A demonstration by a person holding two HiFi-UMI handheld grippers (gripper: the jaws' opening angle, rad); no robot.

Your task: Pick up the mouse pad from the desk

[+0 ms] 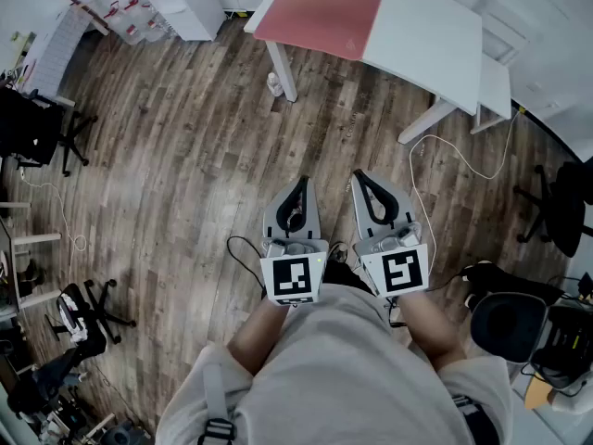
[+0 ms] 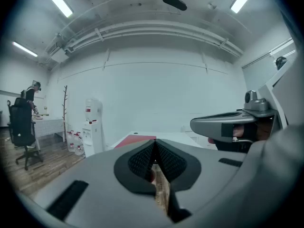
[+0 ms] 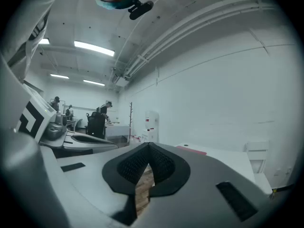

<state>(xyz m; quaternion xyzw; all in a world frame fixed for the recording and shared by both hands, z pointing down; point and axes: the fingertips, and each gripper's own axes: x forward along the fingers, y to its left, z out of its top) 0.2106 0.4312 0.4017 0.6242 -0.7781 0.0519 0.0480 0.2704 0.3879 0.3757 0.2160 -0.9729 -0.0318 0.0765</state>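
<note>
Mouse pad [image 1: 320, 15], one, on desk [image 1: 426, 26]; grippers [image 1: 301, 184] [image 1: 360, 176], two

No words, numbers or brand names can be read anywhere. The only signs are square black-and-white coded markers: one [image 1: 295, 276] on the cube behind the left tongs [image 1: 298, 182], one [image 1: 402, 272] on the cube behind the right tongs [image 1: 359, 174], both on the near side of the white bench [image 1: 435, 26]. To the left of that bench, a water dispenser [image 2: 92, 125] carries a small red label [image 2: 89, 109], too small to read.
</note>
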